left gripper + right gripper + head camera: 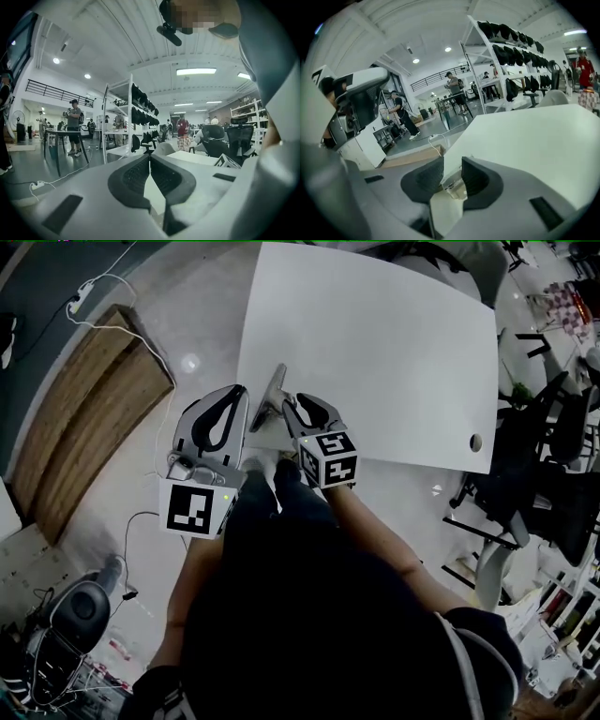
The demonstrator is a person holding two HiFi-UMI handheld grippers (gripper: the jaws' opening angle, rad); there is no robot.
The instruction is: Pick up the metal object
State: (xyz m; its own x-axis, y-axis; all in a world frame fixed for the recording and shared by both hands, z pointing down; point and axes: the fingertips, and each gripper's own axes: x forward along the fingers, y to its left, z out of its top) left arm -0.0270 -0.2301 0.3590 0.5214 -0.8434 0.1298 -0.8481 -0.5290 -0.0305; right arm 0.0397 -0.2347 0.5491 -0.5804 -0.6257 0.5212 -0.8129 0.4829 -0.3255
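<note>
The metal object (270, 396), a narrow grey piece, lies slanted at the near left corner of the white table (375, 352). My left gripper (238, 392) is just left of it, over the table's edge, and is shut with nothing in it; in the left gripper view its pads (150, 158) meet at the tips. My right gripper (292, 406) is just right of the object and stands open. In the right gripper view a pale, shiny piece (456, 188) shows low in the gap of the right gripper (452, 171), clear of the pads, with the table corner beyond.
A wooden board (89, 418) and a white cable with a power strip (81, 292) lie on the floor to the left. Black office chairs (553, 451) stand right of the table. A round hole (476, 442) sits near the table's right edge. People (73, 126) stand far off.
</note>
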